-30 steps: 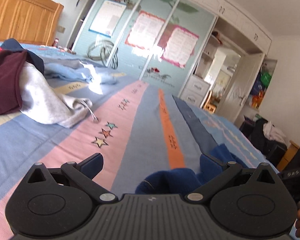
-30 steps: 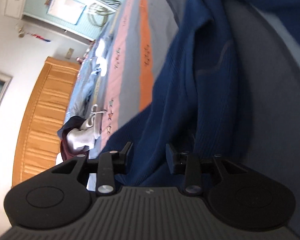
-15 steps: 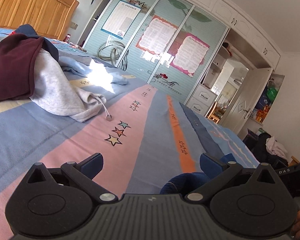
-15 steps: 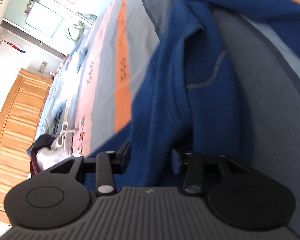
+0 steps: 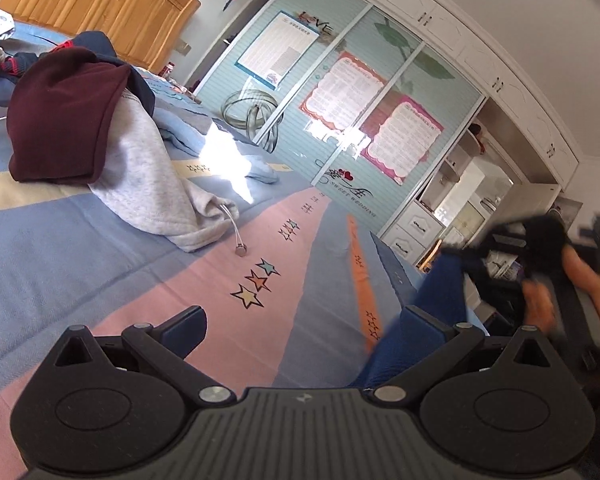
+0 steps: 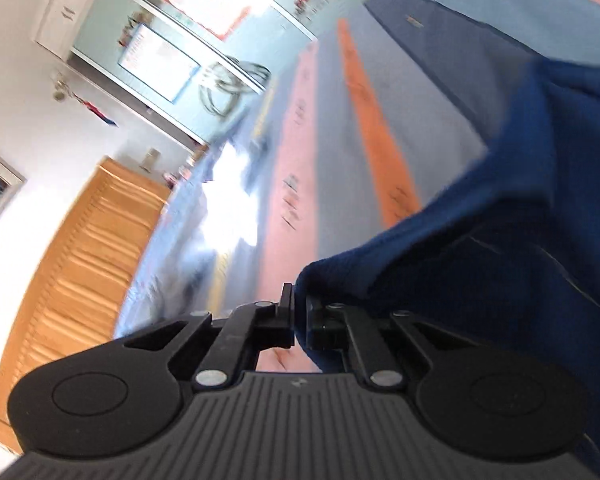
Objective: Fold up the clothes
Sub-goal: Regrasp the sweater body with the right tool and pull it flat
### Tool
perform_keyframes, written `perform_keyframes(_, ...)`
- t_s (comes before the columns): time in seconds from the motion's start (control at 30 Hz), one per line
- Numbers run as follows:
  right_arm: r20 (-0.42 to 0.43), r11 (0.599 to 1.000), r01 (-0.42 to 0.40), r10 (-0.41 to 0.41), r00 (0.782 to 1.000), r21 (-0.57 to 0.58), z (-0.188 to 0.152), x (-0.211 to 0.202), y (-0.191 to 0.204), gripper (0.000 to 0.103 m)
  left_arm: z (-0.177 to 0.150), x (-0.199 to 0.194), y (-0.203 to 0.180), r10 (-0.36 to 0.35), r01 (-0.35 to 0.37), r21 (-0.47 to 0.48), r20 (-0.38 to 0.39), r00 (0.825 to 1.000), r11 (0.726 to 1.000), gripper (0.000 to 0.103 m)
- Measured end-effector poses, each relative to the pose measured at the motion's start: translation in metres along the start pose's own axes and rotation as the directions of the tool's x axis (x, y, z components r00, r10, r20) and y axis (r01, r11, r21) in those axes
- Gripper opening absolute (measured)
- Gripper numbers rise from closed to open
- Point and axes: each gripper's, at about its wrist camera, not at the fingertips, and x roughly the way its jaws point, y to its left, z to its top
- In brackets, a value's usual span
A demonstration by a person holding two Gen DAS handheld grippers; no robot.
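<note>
Pinching blue sweater edge, right gripper clamped tight, lifts it above bed. Left gripper spread wide, empty. Knit soft, floppy, light; grab opposite edge.

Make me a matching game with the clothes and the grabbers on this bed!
Things:
1. maroon garment
2. grey hoodie
3. left gripper
4. right gripper

States:
a. jaws shut on the blue sweater
b. jaws wide open
c. lies under the maroon one, drawstring trailing on the bedspread
d. on top of the pile

Pairs: 1-d, 2-c, 3-b, 4-a
</note>
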Motion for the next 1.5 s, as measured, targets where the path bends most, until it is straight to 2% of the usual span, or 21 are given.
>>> perform_keyframes(0.17,-0.061,0.994,0.003,-0.010,0.998,-0.111,0.025,0.042,0.029,0.007,-0.003,0.009,0.001,0.003,-0.003,-0.004,-0.016,1.000,1.000,0.102)
perform_keyframes(0.23,-0.085,0.988,0.003,-0.016,0.996,-0.155,0.035,0.059,0.041,0.026,-0.003,0.011,0.002,0.006,-0.006,-0.006,-0.026,1.000,1.000,0.102)
perform_keyframes(0.27,-0.096,0.984,0.002,-0.019,0.995,-0.177,0.040,0.067,0.046,0.031,-0.003,0.011,0.003,0.001,-0.002,-0.013,-0.027,1.000,1.000,0.102)
perform_keyframes(0.4,-0.143,0.965,-0.004,-0.035,0.989,-0.264,0.060,0.100,0.070,0.034,-0.004,0.012,0.003,-0.014,0.014,-0.010,-0.031,0.999,1.000,0.102)
perform_keyframes(0.43,-0.133,0.965,-0.025,-0.011,0.991,-0.262,0.061,0.094,0.069,0.034,-0.004,0.012,0.001,-0.023,0.023,-0.001,-0.035,0.999,1.000,0.102)
perform_keyframes(0.5,-0.079,0.977,-0.087,0.073,0.994,-0.196,0.059,0.044,0.047,0.034,-0.005,0.011,-0.004,-0.035,0.035,0.020,-0.034,0.999,0.999,0.102)
perform_keyframes(0.57,-0.009,0.987,-0.107,0.107,0.994,-0.119,0.051,-0.014,0.015,0.040,-0.006,0.009,-0.008,-0.040,0.041,0.043,-0.028,0.999,0.998,0.102)
perform_keyframes(0.63,0.075,0.994,-0.095,0.099,0.992,-0.047,0.035,-0.075,-0.025,0.044,-0.007,0.007,-0.012,-0.045,0.046,0.066,-0.022,0.999,0.997,0.102)
perform_keyframes(0.7,0.162,0.997,-0.077,0.072,0.984,0.024,0.016,-0.137,-0.066,0.059,-0.007,0.004,-0.019,-0.050,0.052,0.100,-0.022,0.999,0.994,0.102)
perform_keyframes(0.73,0.194,0.998,-0.040,0.030,0.981,0.049,0.004,-0.163,-0.085,0.063,-0.008,0.002,-0.022,-0.053,0.055,0.120,-0.022,0.998,0.991,0.102)
perform_keyframes(0.8,0.234,0.993,0.089,-0.105,0.967,0.078,-0.022,-0.204,-0.120,0.063,-0.008,-0.003,-0.033,-0.061,0.065,0.181,-0.027,0.998,0.981,0.102)
perform_keyframes(0.83,0.237,0.988,0.115,-0.137,0.962,0.106,-0.034,-0.214,-0.134,0.063,-0.009,-0.008,-0.040,-0.066,0.070,0.218,-0.025,0.997,0.973,0.102)
perform_keyframes(0.97,0.194,0.963,0.069,-0.123,0.973,0.261,-0.074,-0.214,-0.180,0.064,-0.013,-0.031,-0.074,-0.086,0.100,0.328,-0.056,0.995,0.939,0.102)
perform_keyframes(1.1,0.158,0.916,0.019,-0.089,0.983,0.400,-0.112,-0.209,-0.220,0.064,-0.013,-0.061,-0.099,-0.086,0.113,0.360,-0.090,0.992,0.926,0.102)
perform_keyframes(1.2,0.161,0.897,-0.064,-0.008,0.987,0.437,-0.125,-0.180,-0.222,0.062,-0.016,-0.084,-0.109,-0.087,0.127,0.391,-0.119,0.989,0.912,0.102)
perform_keyframes(1.3,0.166,0.884,-0.125,0.055,0.985,0.450,-0.126,-0.169,-0.219,0.061,-0.020,-0.099,-0.118,-0.078,0.133,0.425,-0.144,0.986,0.895,0.102)
perform_keyframes(1.4,0.147,0.910,-0.081,0.023,0.989,0.407,-0.122,-0.158,-0.210,0.048,-0.022,-0.107,-0.127,-0.072,0.134,0.448,-0.154,0.986,0.884,0.102)
perform_keyframes(1.5,0.152,0.911,-0.048,-0.017,0.988,0.410,-0.117,-0.152,-0.206,0.041,-0.023,-0.111,-0.135,-0.071,0.138,0.467,-0.158,0.985,0.873,0.102)
